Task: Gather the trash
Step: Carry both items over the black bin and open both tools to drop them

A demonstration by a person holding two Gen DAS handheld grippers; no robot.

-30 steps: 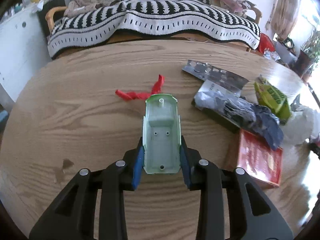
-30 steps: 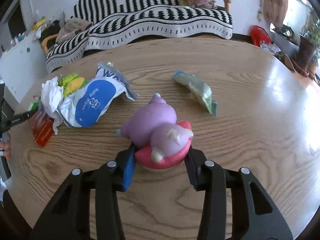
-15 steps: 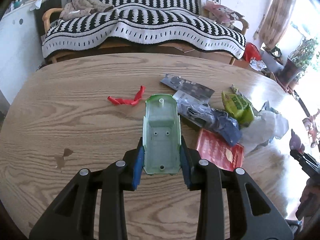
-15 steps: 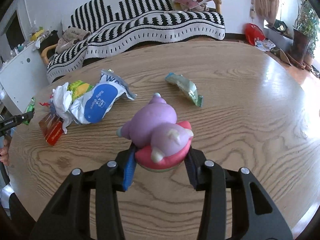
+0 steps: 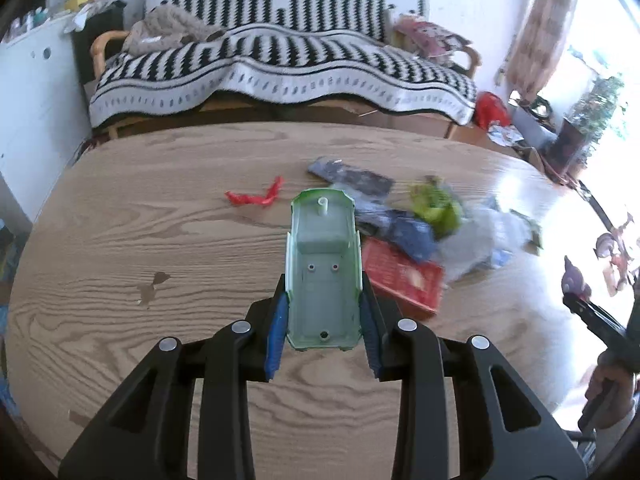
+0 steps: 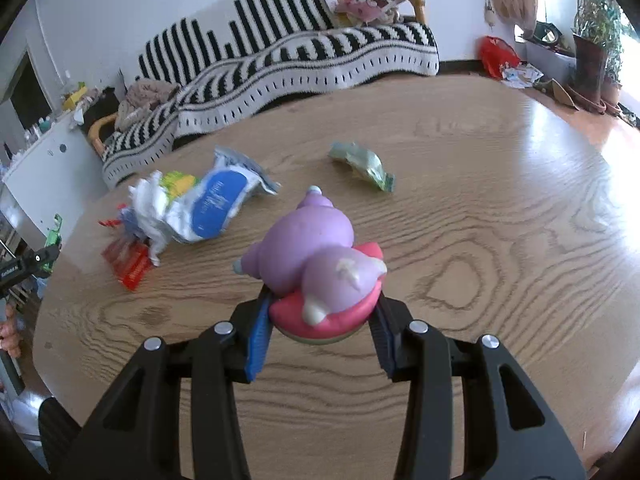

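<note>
My left gripper [image 5: 323, 320] is shut on a pale green plastic toy shell [image 5: 323, 268], held hollow side up above the wooden table [image 5: 160, 240]. My right gripper [image 6: 320, 324] is shut on a purple and pink toy figure [image 6: 316, 264] lifted over the table. Trash lies on the table: a red wrapper strip [image 5: 256, 196], a dark foil pack [image 5: 352, 176], a red flat packet [image 5: 404, 276], a green snack bag [image 5: 436, 208], a white and blue wipes pack [image 6: 216, 204] and a green wrapper [image 6: 364, 164].
A sofa with a black and white striped blanket [image 5: 280, 68] stands behind the table. A white cabinet [image 5: 28, 92] is at the left. The other gripper and a hand [image 5: 608, 380] show at the right edge of the left wrist view. Potted plants [image 6: 596, 40] stand at the far right.
Both grippers have risen and pulled back with their toys, so the table and the trash pile look smaller and farther. The grips have not changed.
</note>
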